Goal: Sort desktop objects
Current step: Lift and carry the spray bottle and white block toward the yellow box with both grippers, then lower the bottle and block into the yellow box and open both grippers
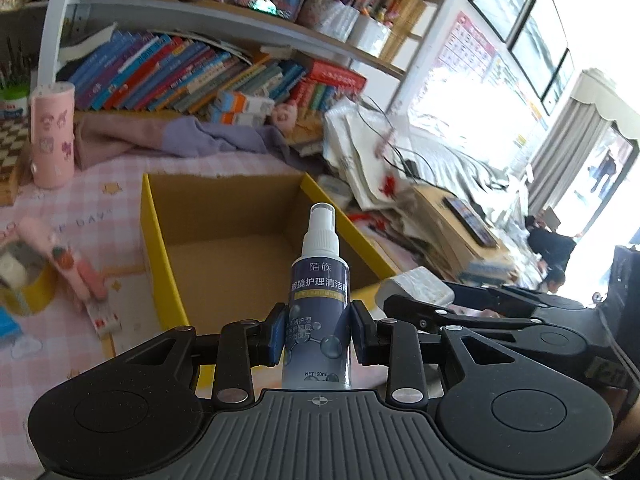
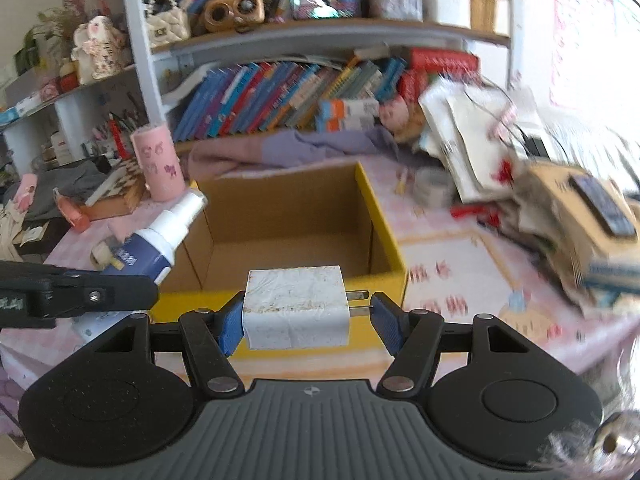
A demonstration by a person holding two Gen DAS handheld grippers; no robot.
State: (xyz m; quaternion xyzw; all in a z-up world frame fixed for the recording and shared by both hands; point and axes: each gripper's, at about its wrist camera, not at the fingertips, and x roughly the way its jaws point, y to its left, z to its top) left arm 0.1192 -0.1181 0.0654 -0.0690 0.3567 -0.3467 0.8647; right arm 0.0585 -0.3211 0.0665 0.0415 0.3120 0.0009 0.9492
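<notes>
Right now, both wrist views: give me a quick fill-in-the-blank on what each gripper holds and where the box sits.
1. The left gripper is shut on a ____ with a white nozzle.
2. The right gripper holds a white ____ with two metal prongs on one side.
3. The open box ahead of both grippers has ____ outer walls.
4. Inside, the box holds ____.

Missing words: spray bottle; charger plug; yellow; nothing

Prob. a home study/bedroom: crammed bookshelf (image 2: 280,88), pink check desk cloth (image 1: 100,184), curtains (image 1: 568,152) by window.
</notes>
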